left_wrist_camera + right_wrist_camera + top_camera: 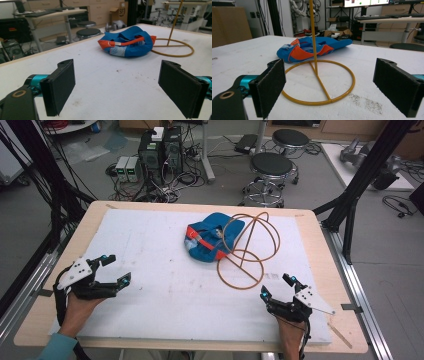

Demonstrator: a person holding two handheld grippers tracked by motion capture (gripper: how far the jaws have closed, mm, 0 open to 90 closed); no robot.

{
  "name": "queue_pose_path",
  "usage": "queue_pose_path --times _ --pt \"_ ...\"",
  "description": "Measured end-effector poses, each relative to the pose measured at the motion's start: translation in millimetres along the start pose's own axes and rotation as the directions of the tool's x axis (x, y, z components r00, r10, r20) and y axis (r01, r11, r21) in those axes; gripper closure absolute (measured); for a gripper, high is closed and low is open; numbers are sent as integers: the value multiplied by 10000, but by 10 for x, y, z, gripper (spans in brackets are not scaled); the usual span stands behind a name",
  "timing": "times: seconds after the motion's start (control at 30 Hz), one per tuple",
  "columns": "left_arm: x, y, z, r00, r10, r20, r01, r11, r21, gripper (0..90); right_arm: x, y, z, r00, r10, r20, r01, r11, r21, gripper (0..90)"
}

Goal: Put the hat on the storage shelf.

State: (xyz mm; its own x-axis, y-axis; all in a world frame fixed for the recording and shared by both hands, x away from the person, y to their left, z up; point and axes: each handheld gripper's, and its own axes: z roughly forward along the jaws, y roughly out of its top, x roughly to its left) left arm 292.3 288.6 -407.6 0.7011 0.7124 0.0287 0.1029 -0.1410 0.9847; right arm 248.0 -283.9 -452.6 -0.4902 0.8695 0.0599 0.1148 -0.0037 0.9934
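A crumpled blue cloth item with orange trim (212,236) (127,44) (312,50) lies at the middle back of the white mat (150,270). Beside it on the right stands a tan wire frame (250,247) (318,82), a round base ring with an upright stem and hoops above. My left gripper (114,269) (117,90) rests open near the mat's front left, facing the cloth from a distance. My right gripper (276,286) (329,87) is open at the front right, just short of the frame's base ring. Nothing sits between either pair of jaws.
The mat covers a wooden table (320,250). Past the far edge are two round stools (271,167), computer boxes with tangled cables (157,155) and black frame posts (360,180) on either side.
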Motion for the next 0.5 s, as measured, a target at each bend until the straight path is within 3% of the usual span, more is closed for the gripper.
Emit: queue_pose_path --times 0.13,0.3,0.5 --pt "34 178 155 9981 -124 604 105 9995 313 145 -1 0 -1 10000 -1 -4 1 10000 -9 100" --pt "43 424 417 9929 236 1162 -325 9966 753 145 1 -1 -6 10000 62 -16 -62 10000 9 100" --pt "65 596 735 9861 323 1629 -556 9885 1406 145 -6 -2 -4 10000 46 -3 -46 10000 -63 100"
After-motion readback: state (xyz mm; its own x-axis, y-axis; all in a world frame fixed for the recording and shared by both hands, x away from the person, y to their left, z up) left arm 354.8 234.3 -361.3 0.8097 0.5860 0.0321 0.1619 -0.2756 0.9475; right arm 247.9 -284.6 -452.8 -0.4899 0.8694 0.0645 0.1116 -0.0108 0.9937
